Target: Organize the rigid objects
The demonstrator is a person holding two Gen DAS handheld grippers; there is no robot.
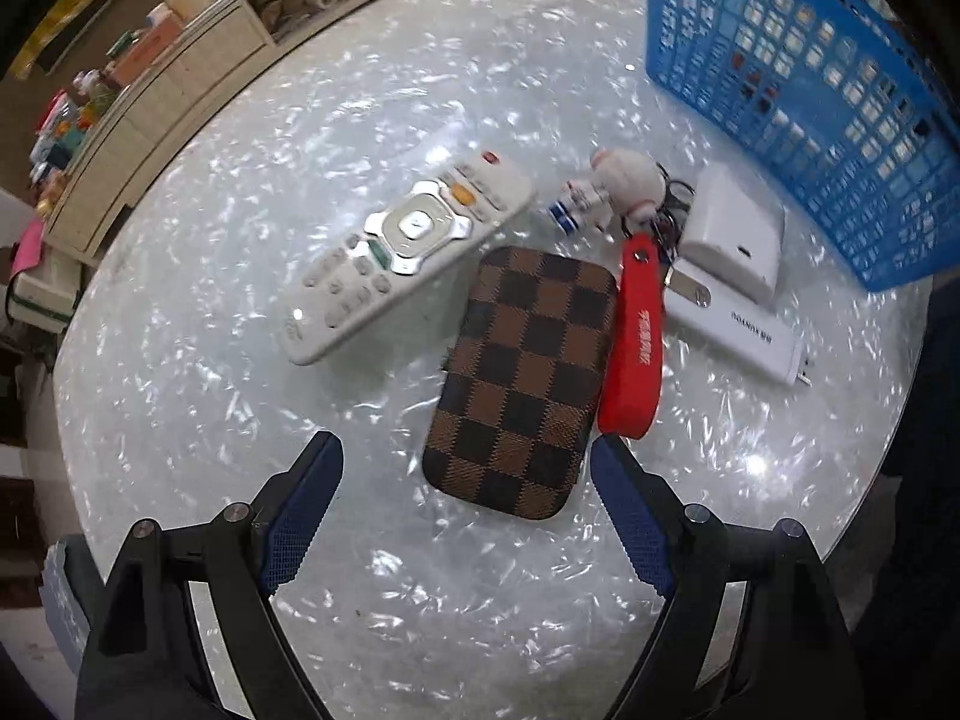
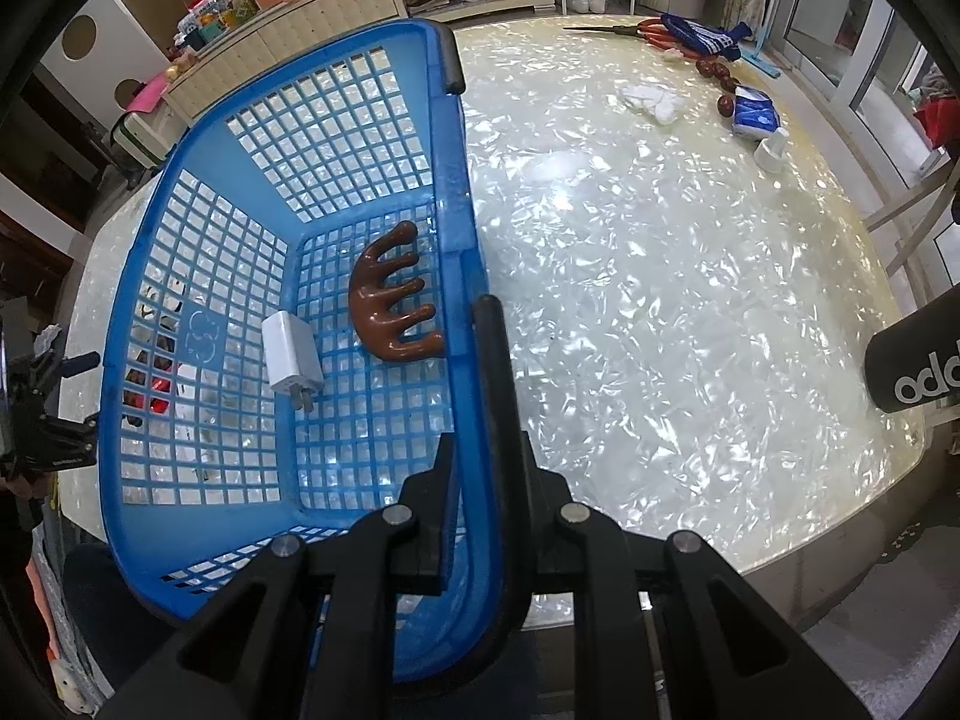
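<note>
In the left wrist view my left gripper (image 1: 468,480) is open, just short of a brown checkered case (image 1: 522,381) lying flat on the table. Left of the case lies a white remote (image 1: 402,255). To its right lie a red key strap (image 1: 636,339) with a small plush figure (image 1: 624,183), a white box (image 1: 735,225) and a white stick-shaped device (image 1: 744,327). My right gripper (image 2: 477,450) is shut on the rim of the blue basket (image 2: 456,228), beside its black handle (image 2: 501,396). Inside lie a brown wooden massager (image 2: 390,300) and a white charger (image 2: 291,360).
The pearly white table (image 2: 660,300) carries scissors (image 2: 630,30), white tissue (image 2: 651,99), a blue packet (image 2: 753,114) and dark round items (image 2: 717,75) at its far right. A black bottle (image 2: 912,360) stands at the right edge. Cabinets (image 1: 156,120) stand beyond the table.
</note>
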